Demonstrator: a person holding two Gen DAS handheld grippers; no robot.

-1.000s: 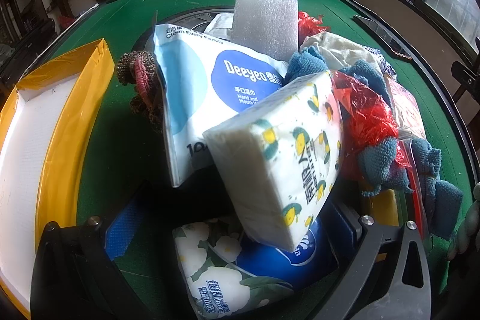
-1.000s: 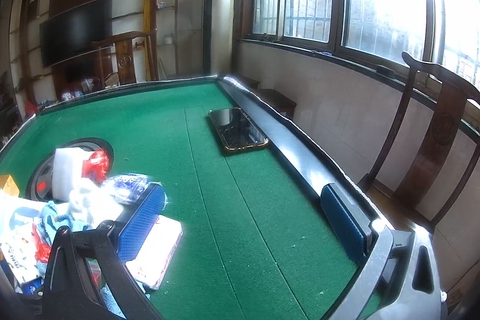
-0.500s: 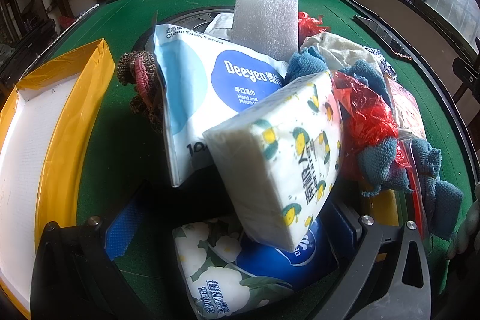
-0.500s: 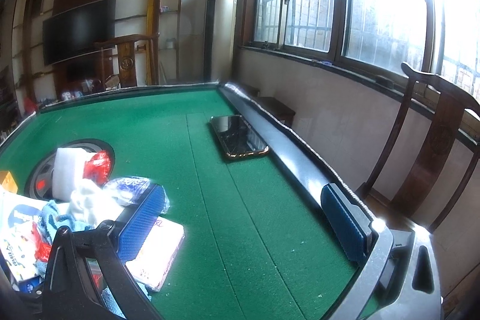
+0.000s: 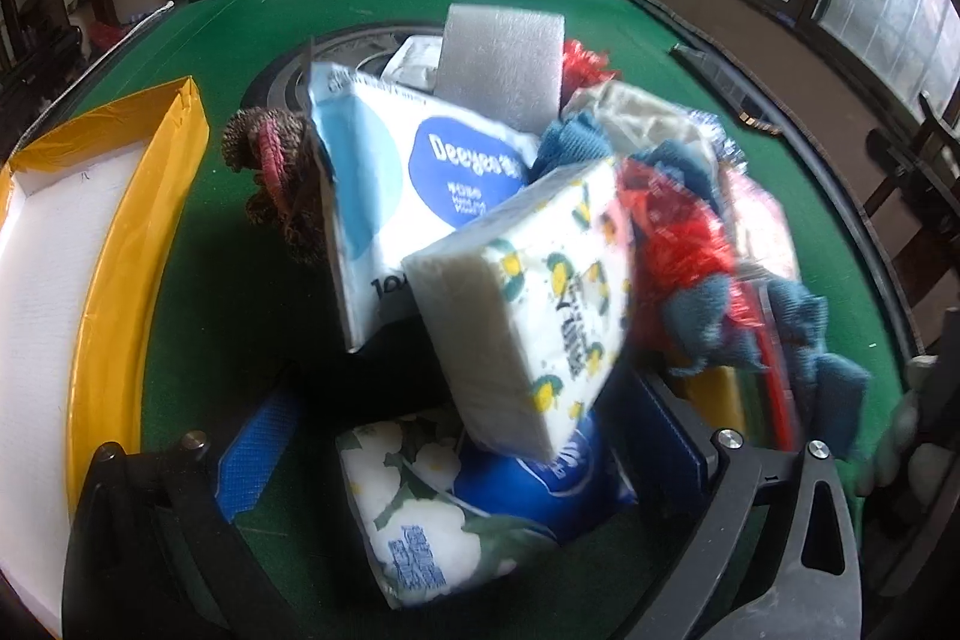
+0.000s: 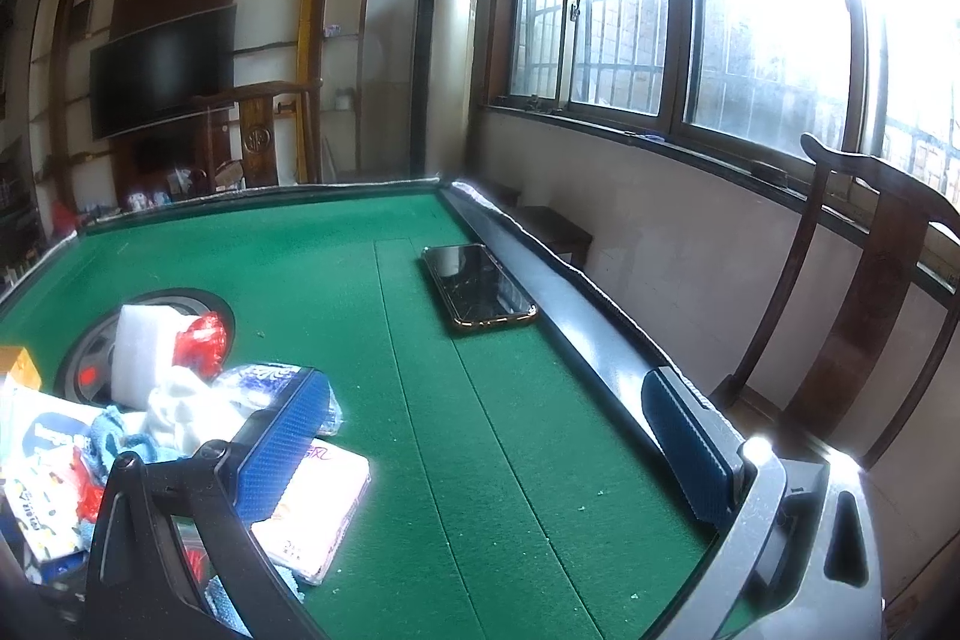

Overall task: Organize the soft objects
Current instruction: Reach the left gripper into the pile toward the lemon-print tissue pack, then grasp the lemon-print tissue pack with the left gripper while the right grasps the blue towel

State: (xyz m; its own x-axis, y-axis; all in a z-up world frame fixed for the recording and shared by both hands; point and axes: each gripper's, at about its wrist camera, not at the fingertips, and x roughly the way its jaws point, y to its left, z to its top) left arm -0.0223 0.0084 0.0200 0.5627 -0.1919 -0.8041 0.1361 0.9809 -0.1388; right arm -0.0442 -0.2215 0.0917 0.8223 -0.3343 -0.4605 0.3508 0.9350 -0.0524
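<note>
A heap of soft things lies on the green felt table (image 5: 228, 304). It holds a lemon-print tissue pack (image 5: 540, 304), a blue-and-white Deeyeo wipes pack (image 5: 408, 172), a white foam block (image 5: 501, 64), blue cloths (image 5: 780, 328), a red plastic bag (image 5: 672, 232) and a brown knitted piece (image 5: 270, 160). My left gripper (image 5: 462, 448) is open, and a floral tissue pack (image 5: 432, 508) lies between its blue fingers, under the leaning lemon-print pack. My right gripper (image 6: 480, 448) is open over bare felt, to the right of the heap (image 6: 168, 400).
A yellow-rimmed tray (image 5: 132, 244) with a white floor stands to the left of the heap. A phone (image 6: 480, 289) lies by the table's right rail, and a pink pack (image 6: 318, 508) lies beside my right gripper's left finger. A hand (image 5: 900, 430) shows at the right edge.
The left view is now blurred and the heap has shifted slightly left. The right view has tipped upward a little, so the phone and heap sit lower. Both grippers stay open.
</note>
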